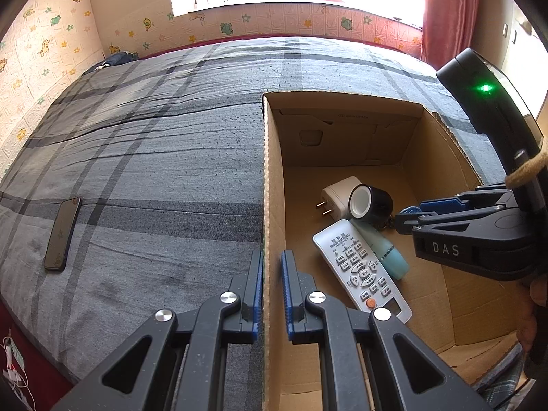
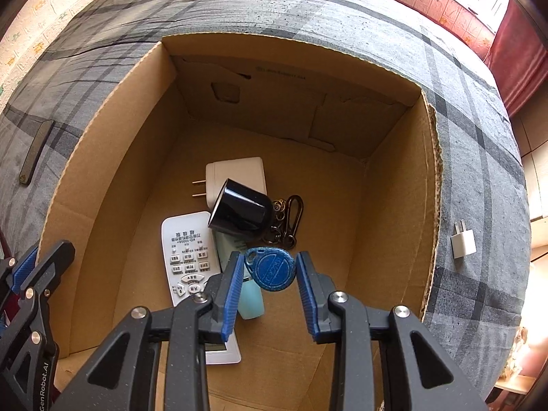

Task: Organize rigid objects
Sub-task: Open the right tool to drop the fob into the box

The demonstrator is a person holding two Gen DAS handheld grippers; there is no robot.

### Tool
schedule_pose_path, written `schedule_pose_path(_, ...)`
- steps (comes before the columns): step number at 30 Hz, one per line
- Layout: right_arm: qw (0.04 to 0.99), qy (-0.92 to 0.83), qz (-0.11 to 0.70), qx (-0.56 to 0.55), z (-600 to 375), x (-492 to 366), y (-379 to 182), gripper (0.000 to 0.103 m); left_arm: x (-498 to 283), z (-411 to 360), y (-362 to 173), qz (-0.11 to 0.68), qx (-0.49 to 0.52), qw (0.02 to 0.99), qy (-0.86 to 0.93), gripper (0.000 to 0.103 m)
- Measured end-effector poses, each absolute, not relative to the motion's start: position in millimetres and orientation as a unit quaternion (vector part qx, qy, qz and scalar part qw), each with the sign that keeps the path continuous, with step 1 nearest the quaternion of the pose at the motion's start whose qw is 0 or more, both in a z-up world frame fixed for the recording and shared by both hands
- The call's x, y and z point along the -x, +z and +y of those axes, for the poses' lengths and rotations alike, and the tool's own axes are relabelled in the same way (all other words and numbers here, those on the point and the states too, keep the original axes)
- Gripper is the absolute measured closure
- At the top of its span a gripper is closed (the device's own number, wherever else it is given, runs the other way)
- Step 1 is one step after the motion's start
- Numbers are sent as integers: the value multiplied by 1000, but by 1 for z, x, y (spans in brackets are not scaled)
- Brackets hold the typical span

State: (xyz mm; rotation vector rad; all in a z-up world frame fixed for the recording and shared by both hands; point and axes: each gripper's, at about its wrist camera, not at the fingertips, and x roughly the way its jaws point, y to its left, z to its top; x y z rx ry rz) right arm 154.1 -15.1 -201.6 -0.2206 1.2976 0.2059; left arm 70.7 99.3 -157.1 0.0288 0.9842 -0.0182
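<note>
An open cardboard box [image 1: 272,185] [image 2: 113,157] sits on the bed. Inside lie a white remote [image 1: 359,270] [image 2: 186,257], a white plug adapter [image 1: 337,195] [image 2: 239,174], a black cylinder [image 1: 373,202] [image 2: 239,210], a pale blue tube [image 1: 390,257] [image 2: 251,301] and a keyring with a blue fob [image 2: 274,269]. My left gripper [image 1: 272,260] straddles the box's left wall, pads close to it. My right gripper [image 2: 269,267] is inside the box, its jaws open around the blue fob; it also shows in the left wrist view [image 1: 404,217].
A black phone [image 1: 63,234] [image 2: 36,152] lies on the grey plaid bedspread [image 1: 154,137] left of the box. A small white charger [image 2: 463,243] lies on the bed right of the box. Wall and window are behind the bed.
</note>
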Motion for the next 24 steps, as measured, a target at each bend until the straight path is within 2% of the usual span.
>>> schedule_pose_path(3,788,95,599,103,-15,-155,-199,69,-71,99,-157,472,-14,881,-9,92)
schedule_pose_path(10,795,103,590,101,-11,-151,-188,60,-71,100,-157,473,-14,881,-9,92)
schedule_pose_path(14,801,107,581,99,-10,-147,-179,59,-71,99,-157,473,-16,881,-8,92)
schedule_pose_path(24,814,111,562,98,-12,-136,-154,50,-71,99,-156,473,-16,881,-8,92)
